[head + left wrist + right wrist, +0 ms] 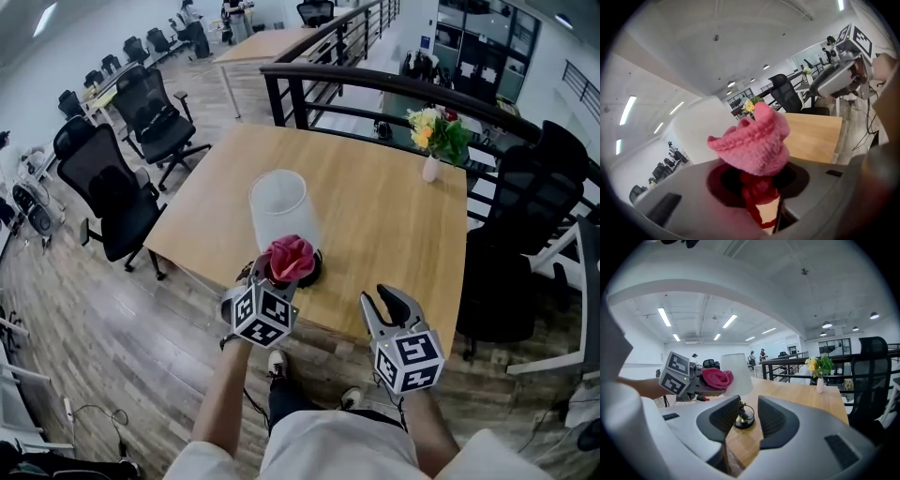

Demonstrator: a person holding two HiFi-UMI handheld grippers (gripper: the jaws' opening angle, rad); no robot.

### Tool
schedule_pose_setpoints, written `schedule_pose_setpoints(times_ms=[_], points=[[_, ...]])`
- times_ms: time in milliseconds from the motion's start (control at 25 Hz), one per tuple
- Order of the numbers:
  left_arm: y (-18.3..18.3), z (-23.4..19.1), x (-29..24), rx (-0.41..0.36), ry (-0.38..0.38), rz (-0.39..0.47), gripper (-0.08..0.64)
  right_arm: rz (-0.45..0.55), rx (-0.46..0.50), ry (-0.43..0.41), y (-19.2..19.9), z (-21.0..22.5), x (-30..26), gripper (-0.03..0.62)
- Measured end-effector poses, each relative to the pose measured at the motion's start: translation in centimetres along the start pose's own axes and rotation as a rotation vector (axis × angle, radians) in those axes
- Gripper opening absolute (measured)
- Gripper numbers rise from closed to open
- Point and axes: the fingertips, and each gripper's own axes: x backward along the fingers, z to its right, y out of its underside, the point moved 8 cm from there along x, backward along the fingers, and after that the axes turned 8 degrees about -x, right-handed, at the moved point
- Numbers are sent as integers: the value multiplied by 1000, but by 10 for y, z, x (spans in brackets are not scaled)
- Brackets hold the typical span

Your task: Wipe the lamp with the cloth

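While the right gripper (389, 302) hangs at the table's near edge with jaws spread and empty, the left gripper (275, 281) pinches a bunched pink cloth (292, 255). The cloth sits close beside the lamp (278, 204) on the wooden table (394, 216); contact unconfirmed.

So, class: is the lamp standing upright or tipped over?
Upright: the lamp stands on its base on the table, shade on top.

White-shaded lamp (278, 208) on a black round base, upright by the wooden table's (375, 206) near edge, pink knitted cloth (291, 255) bunched in the left gripper (279, 277), just beside the shade's near side
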Motion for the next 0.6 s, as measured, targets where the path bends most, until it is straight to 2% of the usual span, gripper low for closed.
schedule_pose_setpoints(times_ms=[280, 480, 600], points=[[14, 20, -16, 37, 71, -77, 163, 34, -9, 21, -1, 13, 4, 141], [1, 32, -18, 83, 191, -135, 163, 58, -31, 43, -5, 28, 10, 141], [-30, 23, -6, 80, 148, -89, 163, 55, -46, 39, -11, 36, 15, 141]])
